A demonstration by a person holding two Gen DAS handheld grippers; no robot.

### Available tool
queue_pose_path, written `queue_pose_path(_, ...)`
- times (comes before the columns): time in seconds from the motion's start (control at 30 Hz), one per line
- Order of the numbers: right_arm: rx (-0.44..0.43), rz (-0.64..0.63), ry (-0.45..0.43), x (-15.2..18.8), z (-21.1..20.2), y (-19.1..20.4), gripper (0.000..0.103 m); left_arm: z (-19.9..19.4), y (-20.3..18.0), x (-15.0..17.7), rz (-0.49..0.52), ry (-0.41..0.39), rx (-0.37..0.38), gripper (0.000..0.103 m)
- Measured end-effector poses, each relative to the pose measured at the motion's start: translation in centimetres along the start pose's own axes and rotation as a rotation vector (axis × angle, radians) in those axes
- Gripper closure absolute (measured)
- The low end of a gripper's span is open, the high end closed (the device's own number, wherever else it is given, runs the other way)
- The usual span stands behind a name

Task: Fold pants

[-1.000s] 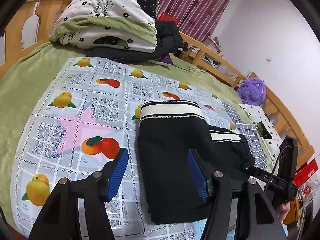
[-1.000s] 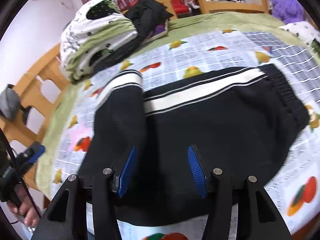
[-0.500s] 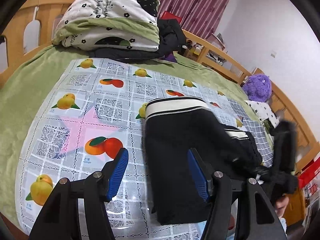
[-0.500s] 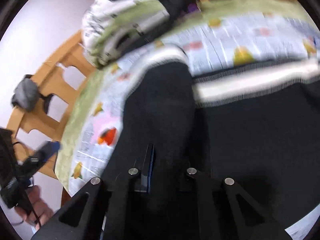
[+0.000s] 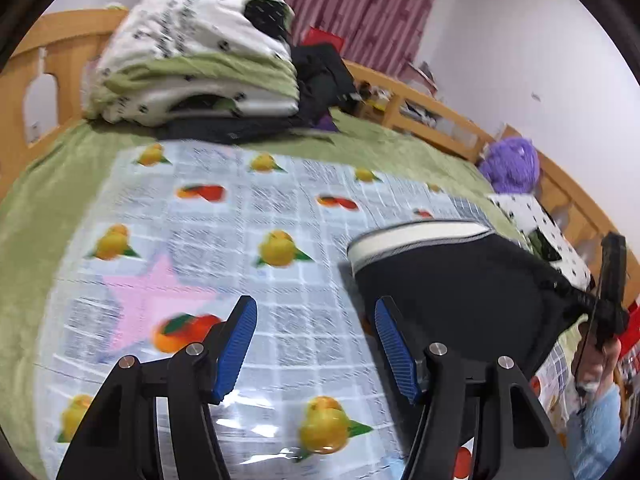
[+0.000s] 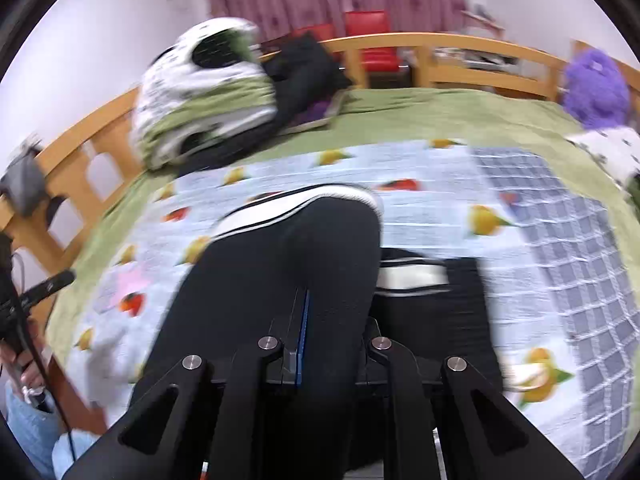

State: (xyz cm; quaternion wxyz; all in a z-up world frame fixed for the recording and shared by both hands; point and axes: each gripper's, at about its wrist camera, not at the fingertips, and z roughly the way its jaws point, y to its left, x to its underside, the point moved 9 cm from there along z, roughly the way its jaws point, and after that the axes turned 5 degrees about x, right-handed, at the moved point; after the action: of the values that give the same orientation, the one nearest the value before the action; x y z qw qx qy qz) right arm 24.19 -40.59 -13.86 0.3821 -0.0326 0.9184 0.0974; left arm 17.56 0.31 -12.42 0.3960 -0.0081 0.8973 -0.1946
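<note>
The black pants with a white-striped cuff lie folded on the fruit-print cloth on the bed. My left gripper is open and empty above the cloth, just left of the pants. My right gripper is shut on the pants and lifts the folded layer; the cuff hangs forward, and a striped part stays on the cloth below. The right gripper also shows in the left wrist view, at the pants' far right edge.
A folded quilt and dark clothes are stacked at the head of the bed. A purple plush toy sits by the wooden rail. Green bedding surrounds the cloth.
My right gripper shut on the pants and raised the fabric. My left gripper stayed open and shifted left, off the pants, so they now lie to its right.
</note>
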Motion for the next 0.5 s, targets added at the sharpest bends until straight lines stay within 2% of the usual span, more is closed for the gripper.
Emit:
queue_pose_path(0.07,0.047,0.041,0.027,0.9,1.5,-3.5,0.090,2.4,-2.0,1.3,0.006,0.049,0.050,0.044)
queue_pose_path(0.13,0.137,0.067,0.124,3.6,4.6,-7.1,0.089,4.6,-3.9,2.5,0.016,0.100,0.087,0.044)
queue_pose_path(0.17,0.146,0.067,0.150,4.6,5.4,-7.7,0.089,5.6,-5.0,3.2,0.026,0.127,0.107,0.044)
queue_pose_path(0.2,0.130,0.070,0.140,5.4,5.7,-8.3,0.087,6.2,-5.8,3.9,0.035,0.145,0.122,0.044)
queue_pose_path(0.3,0.166,0.070,0.099,5.5,3.8,-9.1,0.069,7.5,-8.0,6.1,0.068,0.209,0.166,0.044)
queue_pose_path(0.33,0.176,0.083,0.077,5.4,3.0,-9.1,0.069,7.7,-8.6,6.8,0.085,0.231,0.182,0.044)
queue_pose_path(0.4,0.142,0.098,0.032,5.7,1.1,-8.8,0.069,7.6,-9.8,8.5,0.132,0.264,0.207,0.044)
queue_pose_path(0.5,0.167,0.053,-0.003,7.1,-0.2,-8.1,0.067,7.3,-11.1,10.9,0.183,0.320,0.236,0.044)
